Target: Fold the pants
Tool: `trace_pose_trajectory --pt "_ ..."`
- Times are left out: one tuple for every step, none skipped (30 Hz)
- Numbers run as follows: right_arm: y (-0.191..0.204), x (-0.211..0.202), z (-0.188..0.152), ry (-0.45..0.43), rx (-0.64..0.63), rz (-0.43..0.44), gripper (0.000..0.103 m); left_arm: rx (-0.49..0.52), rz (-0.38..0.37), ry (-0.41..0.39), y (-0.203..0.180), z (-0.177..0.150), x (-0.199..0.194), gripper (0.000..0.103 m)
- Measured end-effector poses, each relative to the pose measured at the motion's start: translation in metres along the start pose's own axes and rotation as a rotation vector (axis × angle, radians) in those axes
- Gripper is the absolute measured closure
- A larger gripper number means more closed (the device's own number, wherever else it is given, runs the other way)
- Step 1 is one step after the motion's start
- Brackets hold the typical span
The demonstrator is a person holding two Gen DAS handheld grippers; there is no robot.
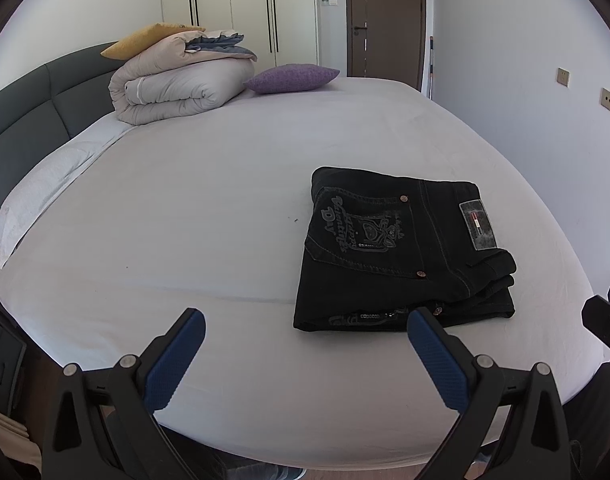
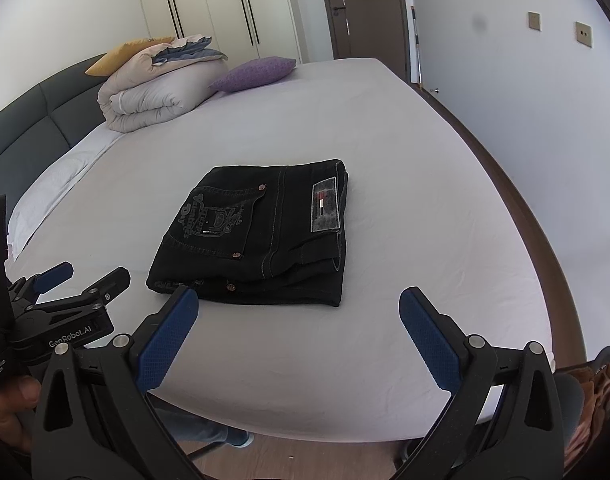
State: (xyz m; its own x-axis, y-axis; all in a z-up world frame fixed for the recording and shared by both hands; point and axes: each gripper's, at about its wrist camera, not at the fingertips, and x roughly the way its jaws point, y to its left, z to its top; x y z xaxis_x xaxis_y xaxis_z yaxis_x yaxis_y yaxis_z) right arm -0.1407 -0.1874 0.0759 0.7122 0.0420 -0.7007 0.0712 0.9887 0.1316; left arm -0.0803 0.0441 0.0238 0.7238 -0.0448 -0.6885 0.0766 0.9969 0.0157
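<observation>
2 claws: left claw (image 1: 307, 330) and right claw (image 2: 299, 312), each with blue ribbed pads on black fingers
Left claw state: released, jaws spread wide, nothing between them
Right claw state: released, jaws spread wide, nothing between them
Pants: black jeans (image 1: 389, 248) folded into a compact stack, lying flat on the bed (image 1: 185, 220)
Pants from the left claw: just ahead and to the right; the near edge of the stack sits behind its right finger tip
Pants from the right claw: just ahead, slightly left of centre; the near left corner meets its left finger tip in the view
Writing on pants: grey embroidered pocket crest, with "Day" readable and the other words too stylised to make out
Label on pants: grey waistband patch (image 2: 326, 204) with a small red and white stripe, no legible text
Writing on claw body: "GenRobot.AI" in white on the left claw as seen from the right wrist; a side tag reads "Data Acquisition System"
Far beyond the claws: rolled duvet (image 1: 173, 84), purple pillow (image 1: 291, 78), yellow pillow (image 1: 145, 40)
</observation>
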Motion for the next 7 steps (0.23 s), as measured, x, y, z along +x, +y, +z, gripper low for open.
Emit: trace_pose_trajectory --pt "0.0002 0.0003 -0.0004 0.0 0.001 0.001 0.001 0.0 0.0 0.001 0.0 -0.0005 0.0006 0.0" --pt "0.0 0.0001 -0.0003 0.001 0.001 0.001 0.001 0.001 0.002 0.002 0.0001 -0.001 0.0012 0.0" --pt "0.0 0.0001 -0.0003 0.002 0.002 0.001 0.001 0.005 0.005 0.003 0.0008 -0.0012 0.0016 0.0" --pt "-0.0004 0.0009 -0.0005 0.003 0.006 0.002 0.001 0.009 0.009 0.003 0.0011 -0.0021 0.0024 0.0" --pt "-0.0011 0.0018 -0.0006 0.005 0.009 0.003 0.001 0.012 0.013 0.004 0.0011 -0.0027 0.0029 0.0" --pt "-0.0021 0.0024 -0.0007 0.006 0.012 0.005 0.001 0.012 0.017 0.006 0.0014 -0.0035 0.0032 0.0" --pt "-0.0025 0.003 -0.0009 0.007 0.015 0.005 0.001 0.01 0.017 0.007 0.0024 -0.0037 0.0039 0.0"
